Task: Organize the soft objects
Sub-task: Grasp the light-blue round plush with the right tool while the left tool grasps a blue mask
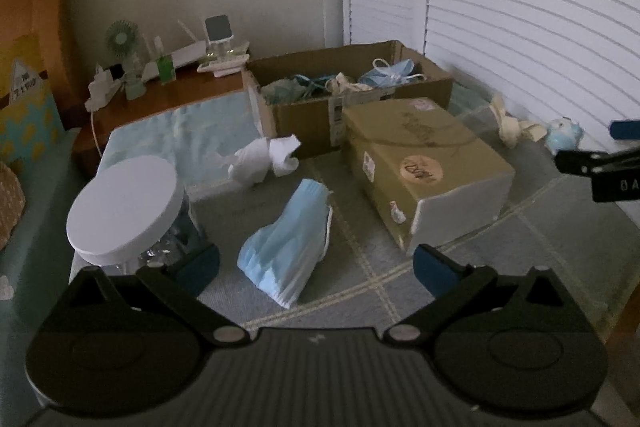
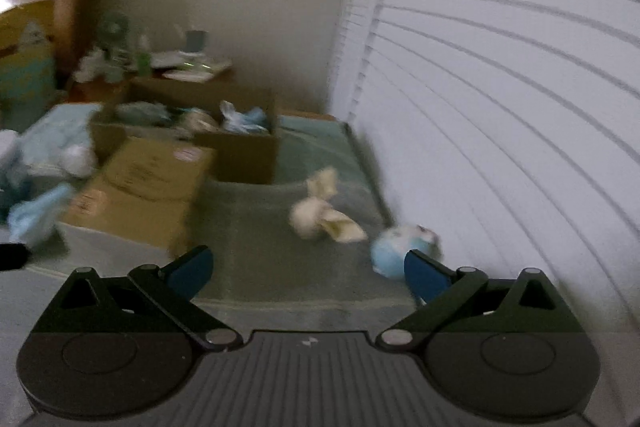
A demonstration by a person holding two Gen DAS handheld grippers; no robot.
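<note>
Masks: blue mask stack (image 1: 289, 243) lies dead ahead between my left gripper (image 1: 316, 265) pads, long axis running away up-right. Both grippers wide open, empty. Right gripper (image 2: 308, 273) faces cream cloth (image 2: 320, 217); I judge left nearer stack.

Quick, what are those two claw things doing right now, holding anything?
Left tool: open, holding nothing, above the masks.
Right tool: open, holding nothing, near the blue toy.
</note>
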